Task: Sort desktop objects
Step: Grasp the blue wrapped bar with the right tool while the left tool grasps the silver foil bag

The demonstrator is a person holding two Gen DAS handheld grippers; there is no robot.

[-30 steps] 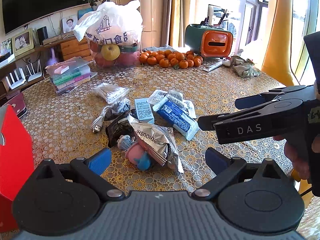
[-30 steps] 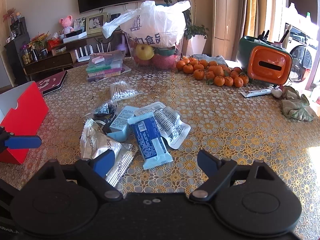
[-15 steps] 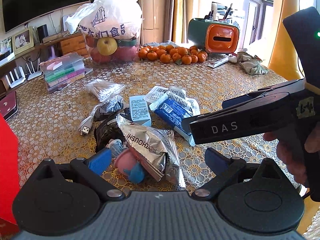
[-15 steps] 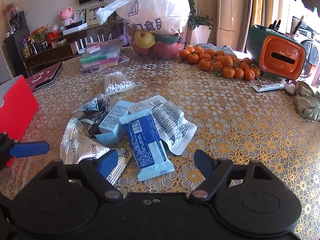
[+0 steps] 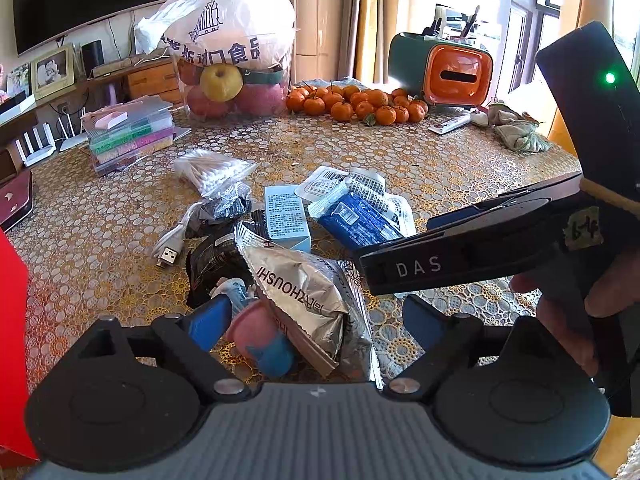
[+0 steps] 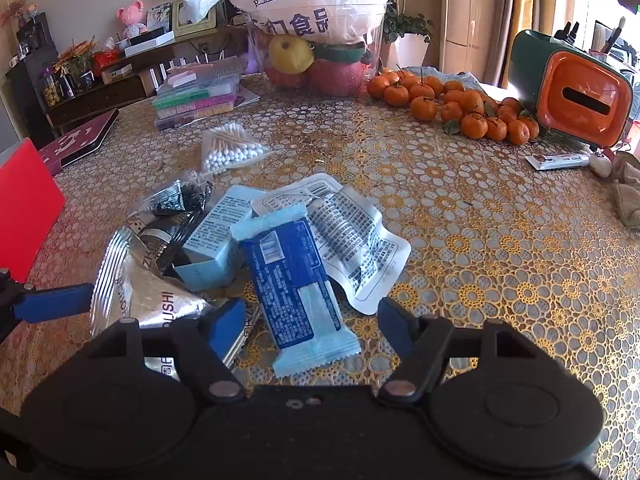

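Both grippers hang over a heap of small things on a table (image 6: 500,216) with a gold lace-pattern cloth. The left gripper (image 5: 316,320) is spread wide and grasps nothing; between its blue fingers (image 5: 210,320) lie a pink and blue toy (image 5: 260,336) and a silver foil packet (image 5: 304,296), the packet resting partly on the toy. The right gripper (image 6: 312,320) is also spread wide and empty, and a blue wrapped bar (image 6: 292,284) lies between its fingers, overlapping a white printed pouch (image 6: 352,232) to its right. Left of the bar sits a pale blue box (image 6: 216,240). Farther off lie a bag of cotton swabs (image 6: 232,152) and a USB cable (image 5: 170,246). At the far side of the table stand a fruit bowl (image 6: 316,52) under a white plastic bag, a pile of tangerines (image 6: 452,100) and an orange and green tissue box (image 6: 576,92). A red box (image 6: 24,208) stands at the left edge
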